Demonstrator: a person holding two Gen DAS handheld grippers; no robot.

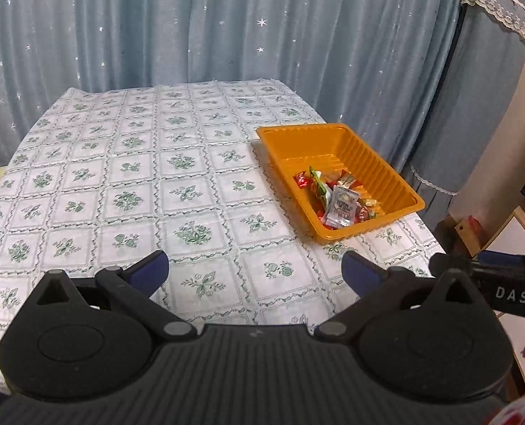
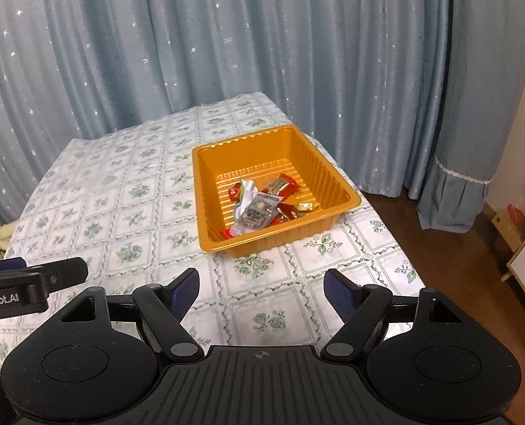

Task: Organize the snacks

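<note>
Snacks [image 2: 262, 209] in crinkly wrappers fill a ribbed orange plastic tray [image 2: 336, 177]; both grippers' fingers spread, empty.

Orange ribbed plastic tray [image 2: 336, 191] sitting flat near the table's right edge, holding a small heap of wrapped snacks [image 2: 262, 209] in red, clear, gold

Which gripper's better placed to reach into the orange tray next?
Right, probably. The right gripper faces the orange tray and its snacks nearly head-on. From the left gripper the tray sits off to the side. Both are open and empty.
</note>
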